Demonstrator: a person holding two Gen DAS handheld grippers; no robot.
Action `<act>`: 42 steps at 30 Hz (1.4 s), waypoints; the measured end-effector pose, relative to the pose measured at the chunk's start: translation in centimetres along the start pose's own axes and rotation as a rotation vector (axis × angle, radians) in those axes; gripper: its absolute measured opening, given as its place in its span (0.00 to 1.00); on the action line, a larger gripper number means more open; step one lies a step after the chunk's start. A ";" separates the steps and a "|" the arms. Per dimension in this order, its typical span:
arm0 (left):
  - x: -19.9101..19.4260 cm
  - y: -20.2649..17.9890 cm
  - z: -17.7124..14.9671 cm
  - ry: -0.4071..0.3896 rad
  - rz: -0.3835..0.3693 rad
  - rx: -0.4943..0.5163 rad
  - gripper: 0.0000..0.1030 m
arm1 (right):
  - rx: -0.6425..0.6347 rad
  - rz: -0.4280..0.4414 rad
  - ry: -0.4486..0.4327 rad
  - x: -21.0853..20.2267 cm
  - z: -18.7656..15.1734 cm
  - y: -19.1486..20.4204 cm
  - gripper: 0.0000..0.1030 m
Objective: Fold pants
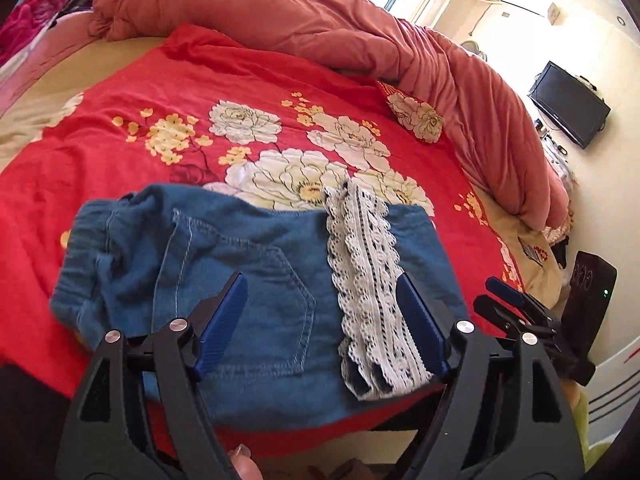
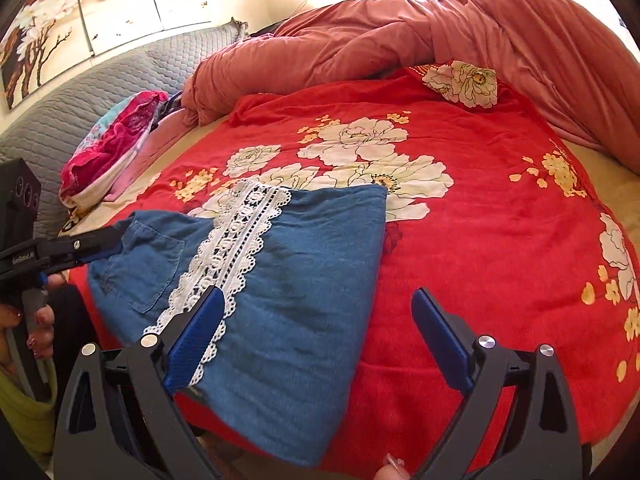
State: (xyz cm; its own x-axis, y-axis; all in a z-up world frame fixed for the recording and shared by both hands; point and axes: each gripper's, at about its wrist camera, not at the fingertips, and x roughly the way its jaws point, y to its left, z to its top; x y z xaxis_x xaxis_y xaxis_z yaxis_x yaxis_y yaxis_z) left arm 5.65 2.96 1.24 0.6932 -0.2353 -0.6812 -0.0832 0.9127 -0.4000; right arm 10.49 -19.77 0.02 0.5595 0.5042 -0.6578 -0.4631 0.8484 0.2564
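Blue denim pants (image 1: 260, 276) with a white lace strip (image 1: 368, 280) lie folded into a compact bundle on the red floral bedspread (image 1: 160, 92), near the bed's front edge. My left gripper (image 1: 320, 292) is open, its blue pads spread over the bundle's back pocket and lace, holding nothing. My right gripper (image 2: 316, 308) is open over the right part of the pants (image 2: 288, 280), left pad above the lace (image 2: 236, 240), right pad above the bedspread (image 2: 500, 220). The left gripper (image 2: 100, 246) shows at the bundle's left edge in the right wrist view; the right gripper (image 1: 504, 296) shows at right in the left wrist view.
A bunched salmon quilt (image 1: 360, 28) lies along the far side of the bed. A pink and red cloth pile (image 2: 116, 148) sits by the grey quilted headboard (image 2: 100, 80). A television (image 1: 568, 104) hangs on the wall at right. The bed edge is just below the pants.
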 end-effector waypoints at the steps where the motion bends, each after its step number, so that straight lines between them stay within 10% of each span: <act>1: -0.2 0.0 -0.4 0.002 0.001 -0.006 0.69 | -0.003 0.004 -0.004 -0.3 -0.1 0.1 0.91; 37: 5.4 -0.8 -6.8 0.219 -0.154 -0.219 0.55 | -0.029 0.042 0.105 1.0 -4.6 1.4 0.91; 42: 5.7 -1.0 -6.8 0.212 -0.165 -0.229 0.19 | -0.055 0.025 0.114 1.7 -4.9 1.8 0.91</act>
State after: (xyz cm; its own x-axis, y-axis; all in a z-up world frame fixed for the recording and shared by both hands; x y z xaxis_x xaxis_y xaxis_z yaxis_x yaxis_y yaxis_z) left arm 4.81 -1.59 -6.38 0.5490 -0.4594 -0.6983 -0.1574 0.7636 -0.6262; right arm 7.26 -18.18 -4.14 0.4674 0.5007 -0.7286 -0.5148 0.8241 0.2362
